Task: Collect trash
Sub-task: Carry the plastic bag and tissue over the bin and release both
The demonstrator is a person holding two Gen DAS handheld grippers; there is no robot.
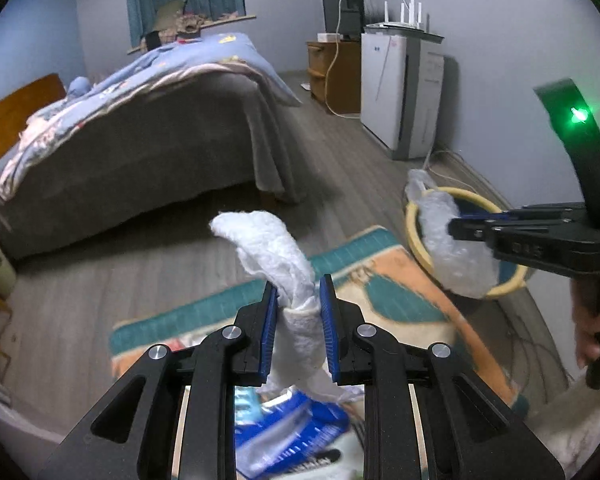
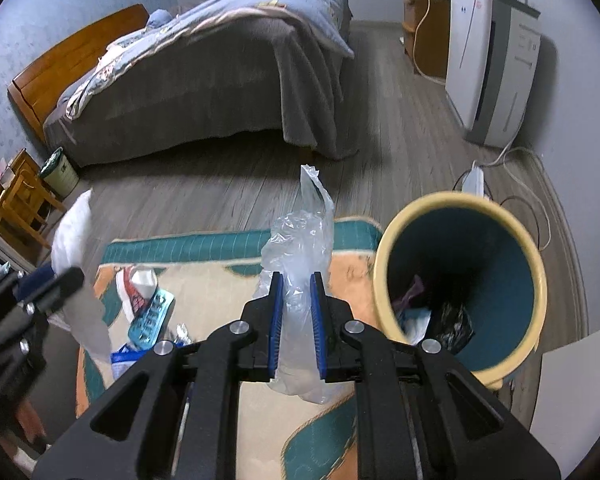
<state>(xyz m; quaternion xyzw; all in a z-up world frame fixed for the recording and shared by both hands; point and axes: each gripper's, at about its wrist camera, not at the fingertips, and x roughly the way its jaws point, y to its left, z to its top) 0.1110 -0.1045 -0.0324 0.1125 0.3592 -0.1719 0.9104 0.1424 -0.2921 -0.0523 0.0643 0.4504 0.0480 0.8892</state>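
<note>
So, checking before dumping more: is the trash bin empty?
Not empty. The right wrist view looks into the trash bin: a dark crumpled wrapper and other scraps lie at its bottom.

Bin mouth: the trash bin [image 2: 460,284] is open-topped, and I see scraps only at its bottom.
Path to bin: open air between my right gripper [image 2: 296,316] and the rim.
Rug: litter [image 2: 148,312] clutters the rug [image 2: 228,292] to my left.
Floor ahead: bare boards up to the bed [image 2: 204,76].
Right wall: power strip and cords [image 2: 500,168] lie just behind the bin.
</note>
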